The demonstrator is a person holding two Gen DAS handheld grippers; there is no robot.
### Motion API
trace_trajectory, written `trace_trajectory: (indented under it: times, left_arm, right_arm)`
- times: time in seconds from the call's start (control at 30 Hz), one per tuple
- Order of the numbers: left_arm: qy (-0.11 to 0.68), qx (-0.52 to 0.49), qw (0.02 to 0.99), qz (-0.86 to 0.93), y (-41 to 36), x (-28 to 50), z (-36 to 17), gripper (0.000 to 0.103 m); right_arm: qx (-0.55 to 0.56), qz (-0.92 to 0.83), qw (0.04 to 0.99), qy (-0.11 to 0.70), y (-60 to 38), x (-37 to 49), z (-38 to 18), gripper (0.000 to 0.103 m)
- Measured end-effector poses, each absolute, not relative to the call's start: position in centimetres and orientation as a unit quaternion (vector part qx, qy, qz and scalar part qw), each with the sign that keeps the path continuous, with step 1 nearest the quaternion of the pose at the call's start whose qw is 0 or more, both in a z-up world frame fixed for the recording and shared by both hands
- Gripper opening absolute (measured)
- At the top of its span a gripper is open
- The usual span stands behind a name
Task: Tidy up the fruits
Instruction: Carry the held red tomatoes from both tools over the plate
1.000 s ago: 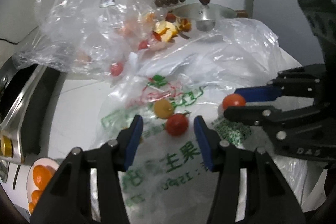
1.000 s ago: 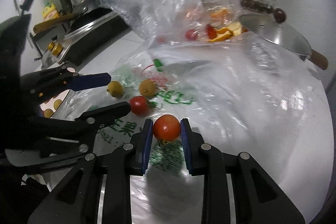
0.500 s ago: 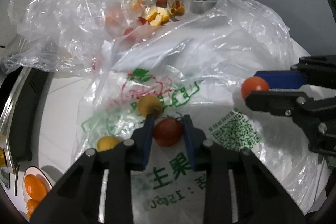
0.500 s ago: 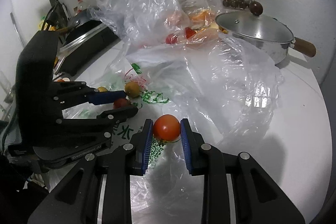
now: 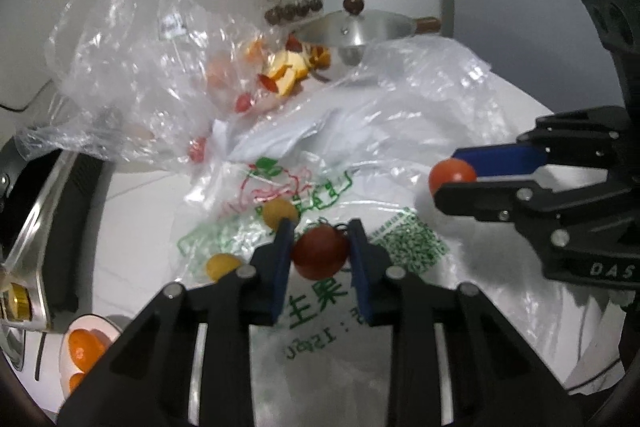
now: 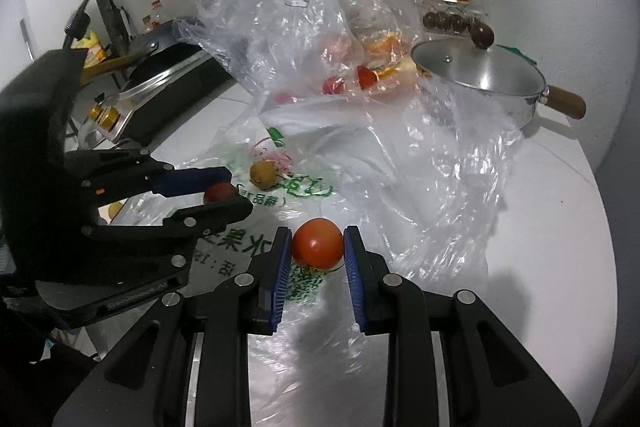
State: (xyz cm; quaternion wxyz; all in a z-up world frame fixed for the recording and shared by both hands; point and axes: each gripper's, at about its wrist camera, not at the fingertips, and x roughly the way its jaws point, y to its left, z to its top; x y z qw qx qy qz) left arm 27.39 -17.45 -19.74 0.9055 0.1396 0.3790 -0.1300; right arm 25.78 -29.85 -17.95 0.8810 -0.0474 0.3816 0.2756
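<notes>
Each claw pinched one tomato above the printed plastic bag.

The left claw [image 5: 320, 247] gripped a dark red tomato [image 5: 320, 253] between its blue pads; the right claw [image 6: 316, 247] gripped a brighter red tomato [image 6: 317, 243]. Two yellow fruits [image 5: 279, 213] lay on the bag [image 5: 400, 227] on the white worktop [image 5: 136, 227], near the left claw.

light: bright, even | blur: slight | edges: fisheye-warped, dark corners
</notes>
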Motion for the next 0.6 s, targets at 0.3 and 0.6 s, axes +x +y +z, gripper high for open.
trace_trajectory:
  times: [0.3, 0.6]
  left_arm:
    - [0.353, 0.132, 0.917, -0.131, -15.7, 24.2, -17.7, 0.028]
    - [0.33, 0.116, 0.929, -0.121, -12.3, 21.1, -16.0, 0.028]
  right_arm:
    - [-0.058, 0.279, 0.885, 0.368, -28.0, 23.1, -16.2, 0.029]
    - [-0.076, 0.286, 0.888, 0.352, -25.2, 20.5, -14.6, 0.029]
